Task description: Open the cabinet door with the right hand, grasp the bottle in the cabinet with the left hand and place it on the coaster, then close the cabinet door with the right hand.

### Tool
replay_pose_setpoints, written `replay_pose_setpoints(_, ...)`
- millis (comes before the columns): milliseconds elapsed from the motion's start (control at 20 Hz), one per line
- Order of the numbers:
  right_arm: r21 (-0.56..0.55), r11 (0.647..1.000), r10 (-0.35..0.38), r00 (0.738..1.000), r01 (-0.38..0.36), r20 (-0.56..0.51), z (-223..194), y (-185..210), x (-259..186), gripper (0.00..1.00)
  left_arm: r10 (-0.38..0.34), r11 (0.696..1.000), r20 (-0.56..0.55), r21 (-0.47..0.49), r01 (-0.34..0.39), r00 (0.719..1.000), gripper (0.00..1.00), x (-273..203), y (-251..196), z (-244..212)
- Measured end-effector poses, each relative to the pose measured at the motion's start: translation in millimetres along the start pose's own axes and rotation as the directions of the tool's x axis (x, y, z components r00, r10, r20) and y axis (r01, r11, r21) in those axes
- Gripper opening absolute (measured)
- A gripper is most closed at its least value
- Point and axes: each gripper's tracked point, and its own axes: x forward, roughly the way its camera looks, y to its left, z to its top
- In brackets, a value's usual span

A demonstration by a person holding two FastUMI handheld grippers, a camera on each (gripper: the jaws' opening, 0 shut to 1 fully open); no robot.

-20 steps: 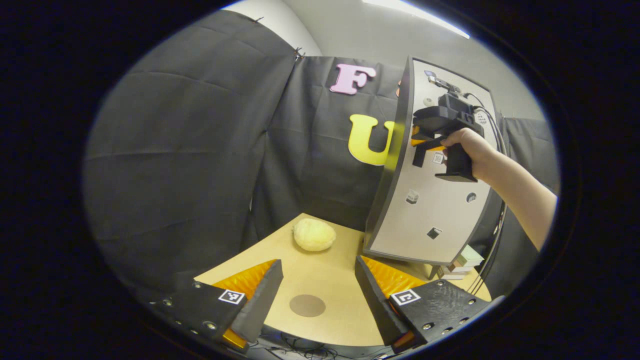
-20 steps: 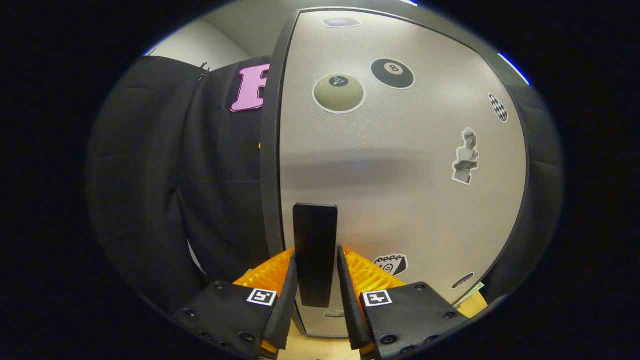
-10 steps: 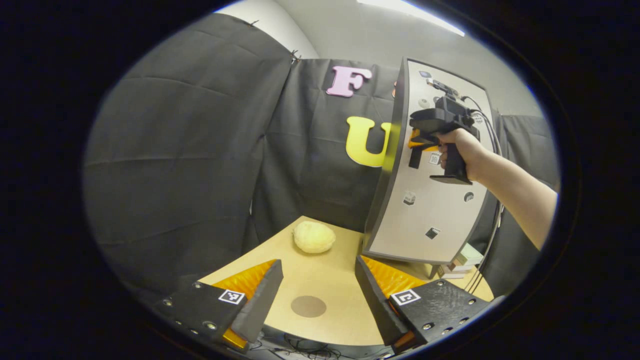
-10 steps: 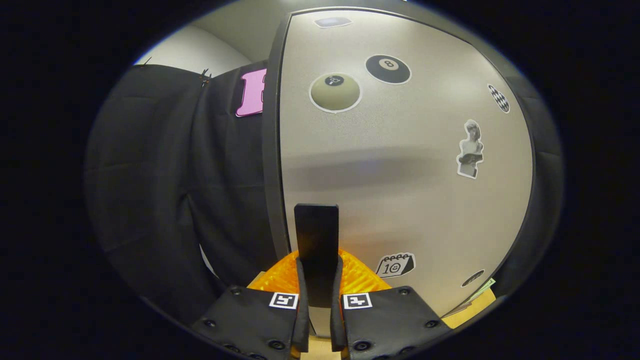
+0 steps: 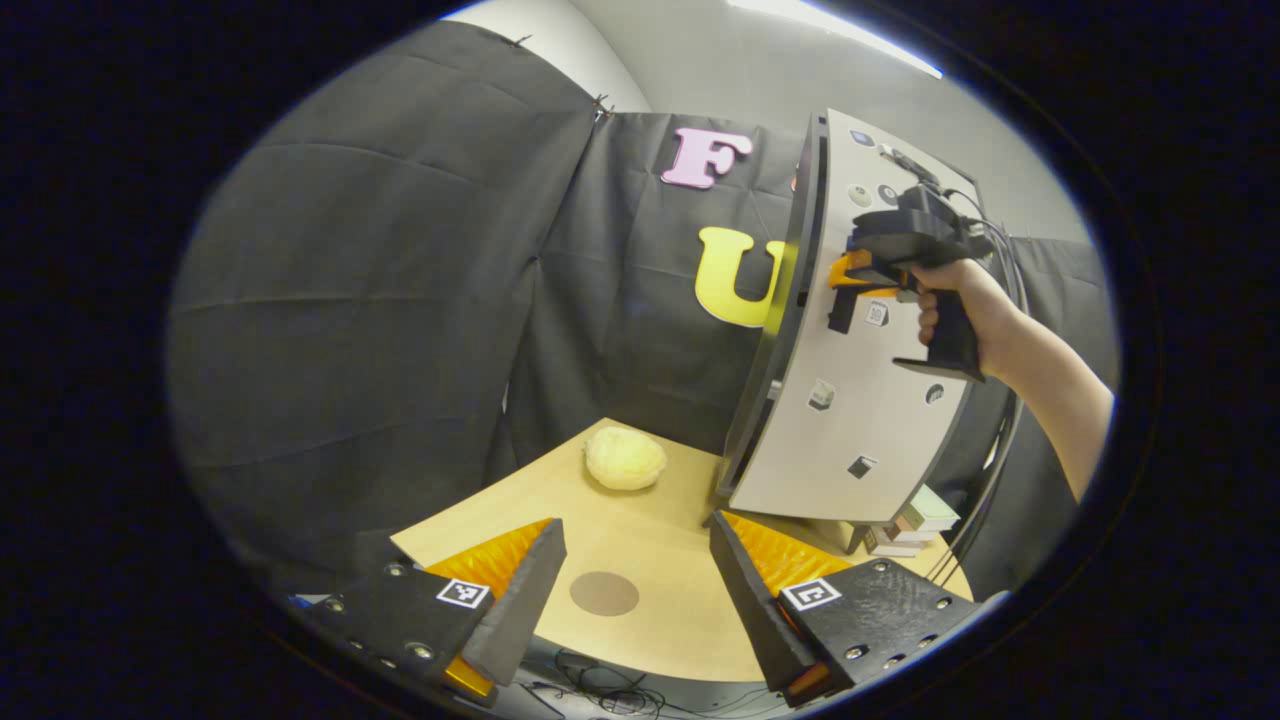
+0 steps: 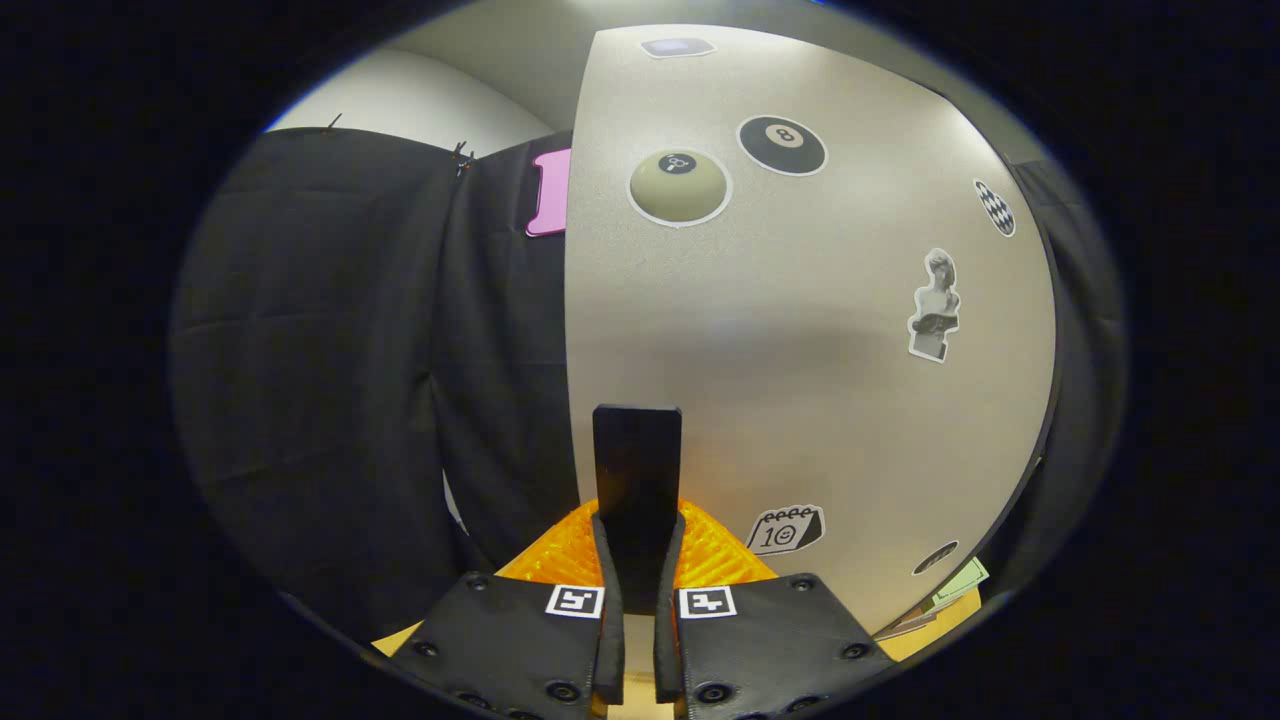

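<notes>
The grey cabinet door (image 6: 800,350), dotted with stickers, stands close in front in the right gripper view. My right gripper (image 6: 638,525) is shut on its black upright handle (image 6: 637,470). In the left gripper view a hand holds that right gripper (image 5: 860,280) at the door (image 5: 850,420), which stands slightly ajar along its left edge. The door hides the cabinet's inside. A round brown coaster (image 5: 604,593) lies on the wooden table (image 5: 650,640) between the fingers of my left gripper (image 5: 635,525), which is open and holds nothing.
A pale yellow fluffy ball (image 5: 625,458) sits on the table behind the coaster, left of the cabinet. Small stacked boxes (image 5: 915,520) lie under the cabinet's right side, and cables (image 5: 985,480) hang beside them. The table's front edge is near.
My right gripper has shut on the door handle and drawn back, and the door has swung out a little at its left edge. The left gripper has hardly moved.
</notes>
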Motion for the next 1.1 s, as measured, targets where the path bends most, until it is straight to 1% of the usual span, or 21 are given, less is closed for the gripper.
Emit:
replay_pose_setpoints(50,-0.004,1.0,0.024,1.0,-0.024,-0.005,-1,1,-11,0.13,0.01,1.0,0.01,0.0,-0.01,1.0,0.87,-4,-5,4)
replay_pose_setpoints(150,-0.008,0.997,0.07,0.997,-0.071,-0.01,-3,-1,-10,0.13,0.024,1.0,0.027,0.008,-0.024,0.999,0.87,-10,-18,12)
replay_pose_setpoints(200,-0.012,0.996,0.092,0.996,-0.092,-0.01,-3,-2,-12,0.13,0.034,0.999,0.041,0.016,-0.035,0.999,0.9,-15,-24,19)
replay_pose_setpoints(250,-0.015,0.994,0.11,0.994,-0.111,-0.013,-2,-3,-13,0.14,0.042,0.999,0.059,0.023,-0.043,0.997,0.87,-20,-31,27)
replay_pose_setpoints(350,-0.017,0.99,0.142,0.99,-0.142,-0.014,-1,-5,-12,0.13,0.052,0.998,0.091,0.032,-0.055,0.995,0.87,-34,-44,39)
replay_pose_setpoints(400,-0.017,0.987,0.158,0.987,-0.159,-0.017,-2,-6,-13,0.12,0.057,0.998,0.104,0.036,-0.061,0.993,0.9,-44,-50,42)
replay_pose_setpoints(450,-0.014,0.985,0.174,0.985,-0.175,-0.017,-2,-7,-15,0.13,0.063,0.997,0.109,0.043,-0.068,0.992,0.9,-50,-58,44)
replay_pose_setpoints(500,-0.01,0.982,0.187,0.982,-0.188,-0.017,-2,-9,-16,0.12,0.07,0.996,0.111,0.052,-0.076,0.991,0.87,-57,-62,43)
replay_pose_setpoints(700,-0.008,0.974,0.228,0.974,-0.228,0.002,-3,-16,-26,0.13,0.081,0.994,0.099,0.067,-0.088,0.992,0.87,-74,-92,33)
replay_pose_setpoints(850,0.006,0.968,0.252,0.968,-0.252,0.016,-4,-24,-32,0.13,0.076,0.994,0.091,0.073,-0.083,0.993,0.87,-104,-121,17)
replay_pose_setpoints(1050,0.021,0.966,0.258,0.965,-0.259,0.036,-6,-36,-40,0.12,0.059,0.994,0.081,0.09,-0.066,0.995,0.87,-122,-156,4)
replay_pose_setpoints(1100,0.026,0.966,0.257,0.966,-0.258,0.04,-6,-39,-42,0.13,0.054,0.994,0.08,0.089,-0.061,0.995,0.87,-127,-164,1)
